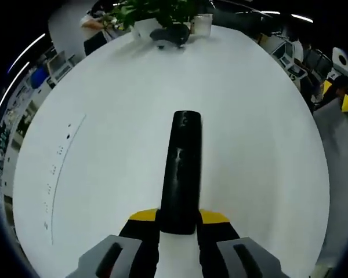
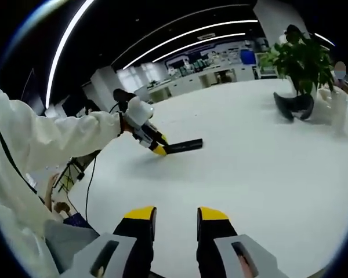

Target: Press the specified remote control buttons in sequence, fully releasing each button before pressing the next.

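Remote [image 1: 182,168], a stiff, light, slick black bar, juts toward 12 o'clock over the table [image 1: 255,116], clamped at its near end by the left gripper [image 1: 178,223], while the right gripper [image 2: 176,223] hovers parted, empty.

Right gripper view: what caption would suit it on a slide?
The open right gripper hovers over the white table while the left gripper, across it, holds a black remote control.
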`<state>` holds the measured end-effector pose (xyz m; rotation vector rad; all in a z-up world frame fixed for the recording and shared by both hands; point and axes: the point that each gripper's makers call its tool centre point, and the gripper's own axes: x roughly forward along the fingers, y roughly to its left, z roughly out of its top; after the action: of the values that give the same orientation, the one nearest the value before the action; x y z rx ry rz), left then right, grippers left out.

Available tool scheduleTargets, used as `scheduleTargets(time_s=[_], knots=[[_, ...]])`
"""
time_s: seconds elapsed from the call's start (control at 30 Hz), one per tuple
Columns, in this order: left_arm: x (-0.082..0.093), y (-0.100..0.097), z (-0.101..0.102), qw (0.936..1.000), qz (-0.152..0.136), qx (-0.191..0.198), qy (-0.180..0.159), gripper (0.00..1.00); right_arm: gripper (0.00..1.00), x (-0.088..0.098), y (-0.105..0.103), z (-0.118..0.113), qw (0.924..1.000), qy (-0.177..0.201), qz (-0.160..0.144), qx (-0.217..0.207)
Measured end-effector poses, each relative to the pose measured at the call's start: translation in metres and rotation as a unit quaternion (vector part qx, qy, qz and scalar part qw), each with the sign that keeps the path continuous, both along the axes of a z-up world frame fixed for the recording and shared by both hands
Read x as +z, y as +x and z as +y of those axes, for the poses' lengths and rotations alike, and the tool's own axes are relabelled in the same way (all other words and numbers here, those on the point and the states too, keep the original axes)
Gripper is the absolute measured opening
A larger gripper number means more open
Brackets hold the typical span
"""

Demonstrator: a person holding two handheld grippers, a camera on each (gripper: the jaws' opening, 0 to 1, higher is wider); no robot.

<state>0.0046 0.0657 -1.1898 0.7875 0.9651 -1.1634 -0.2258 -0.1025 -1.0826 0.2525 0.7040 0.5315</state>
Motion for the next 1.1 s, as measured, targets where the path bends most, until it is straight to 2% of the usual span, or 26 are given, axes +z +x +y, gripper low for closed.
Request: scheduleTargets(time_s=[0.17, 0.33, 0.6, 0.83, 1.1], knots=[[-0.002, -0.008, -0.002, 1.0, -0.004, -0.003, -0.003, 0.22, 0.24, 0.008, -0.003, 0.0, 0.9999, 0.0, -0.011, 0.001], [-0.003, -0.018, -0.005, 0.9994, 0.002, -0.001, 0.033, 0.22, 0.22, 0.019, -0.006, 0.0, 0.9997, 0.012, -0.022, 0.0], [-0.005, -0.042, -0.007, 0.9986, 0.008, -0.011, 0.052, 0.22, 0.18, 0.03, -0.014, -0.002, 0.999, 0.017, -0.042, -0.003], [-0.006, -0.068, -0.008, 0.9984, 0.012, -0.007, 0.055, 0.22, 0.13, 0.032, -0.021, -0.002, 0.9987, 0.028, -0.041, -0.006], [-0.007, -0.104, -0.01, 0.9963, 0.016, -0.026, 0.08, 0.22, 0.02, 0.021, -0.03, 0.003, 0.9984, 0.054, -0.016, -0.001]])
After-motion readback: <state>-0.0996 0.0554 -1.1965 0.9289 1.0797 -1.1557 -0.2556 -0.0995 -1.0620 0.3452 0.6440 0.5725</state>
